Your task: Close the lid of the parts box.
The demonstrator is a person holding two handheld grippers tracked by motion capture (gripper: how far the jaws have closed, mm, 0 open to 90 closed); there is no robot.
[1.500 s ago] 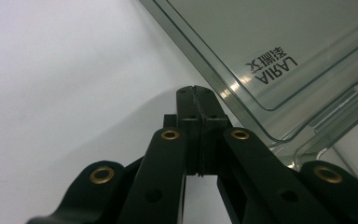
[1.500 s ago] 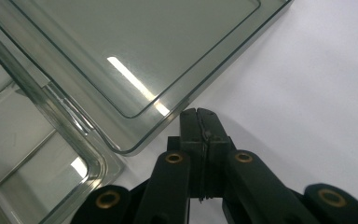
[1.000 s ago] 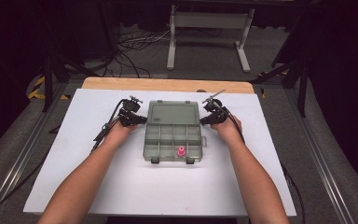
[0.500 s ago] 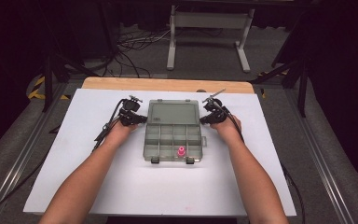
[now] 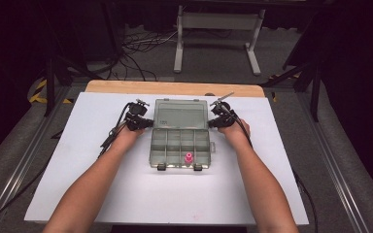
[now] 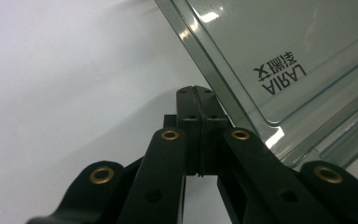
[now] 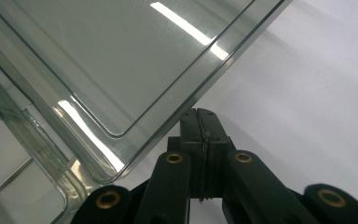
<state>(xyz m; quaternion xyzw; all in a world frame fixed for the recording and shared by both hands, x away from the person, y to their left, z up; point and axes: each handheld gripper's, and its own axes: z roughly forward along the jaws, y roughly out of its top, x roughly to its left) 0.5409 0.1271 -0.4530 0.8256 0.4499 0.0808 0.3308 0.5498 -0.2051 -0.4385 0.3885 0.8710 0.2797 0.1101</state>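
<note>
We find the clear organizer box [image 5: 180, 141] lying open on the white table [image 5: 87, 194], between the two claws. The left gripper [image 5: 145, 123] is clenched on nothing, just beside the lid [image 6: 279, 51] at its left edge. The right gripper [image 5: 212, 121] is likewise clenched empty, just beside the lid's right edge. A pink piece [image 5: 188, 158] sits in a near compartment.

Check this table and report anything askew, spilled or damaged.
Nothing stands out. The clear organizer box sits square on the white board, its lid open, one pink piece in a front compartment. The left gripper and right gripper flank the lid, both shut and empty.
</note>
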